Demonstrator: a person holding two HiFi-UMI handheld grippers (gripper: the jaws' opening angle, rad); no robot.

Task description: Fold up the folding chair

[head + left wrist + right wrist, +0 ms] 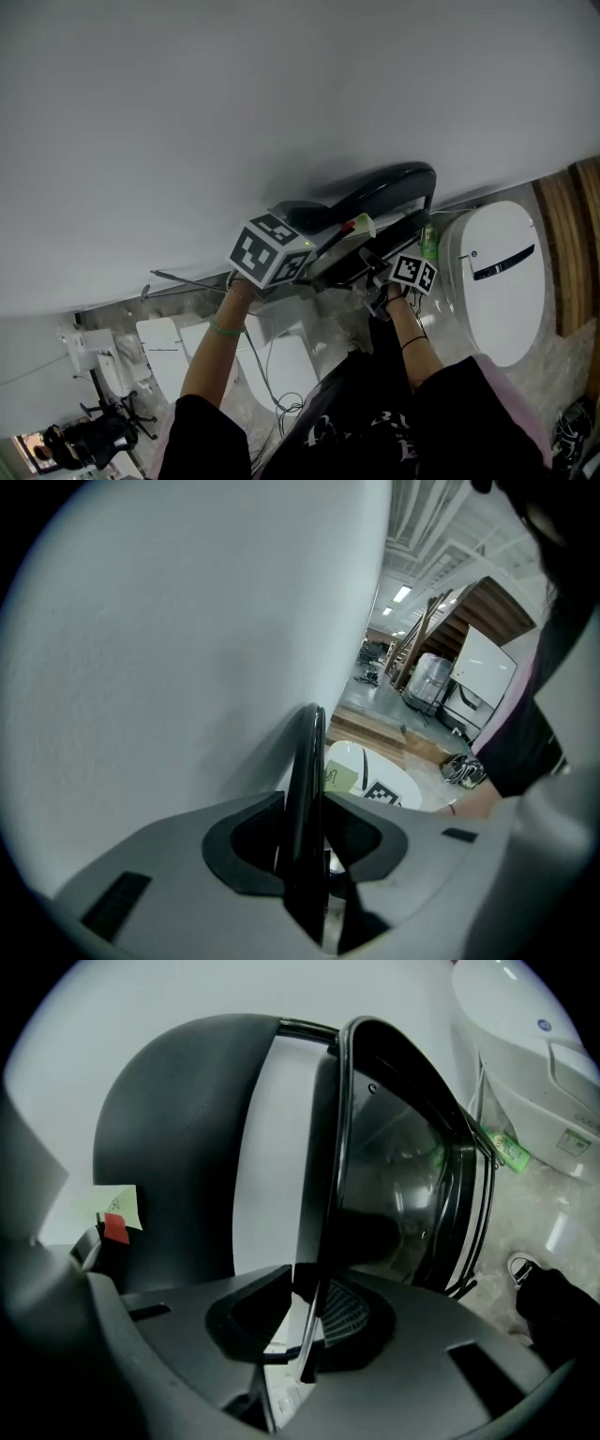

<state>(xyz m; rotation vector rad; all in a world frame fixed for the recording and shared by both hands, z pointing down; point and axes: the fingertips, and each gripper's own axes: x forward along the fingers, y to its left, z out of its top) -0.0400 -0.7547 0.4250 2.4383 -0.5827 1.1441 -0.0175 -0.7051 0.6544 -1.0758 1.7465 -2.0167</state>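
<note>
Grips the folding chair from both ends: left gripper jaws clamped on its thin dark edge, right gripper jaws clamped on the slim frame rod, neither hand clearly the nearer. Looks already collapsed close to flat, edge-on between both sets of jaws, long axis running straight up and away from them, just beside the white wall. Probably calls for keeping both grips and steering the flat chair along that axis, not across it.

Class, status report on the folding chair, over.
Left gripper shut on folding chair panel edge. Right gripper shut on its thin frame rod. White wall close alongside.
</note>
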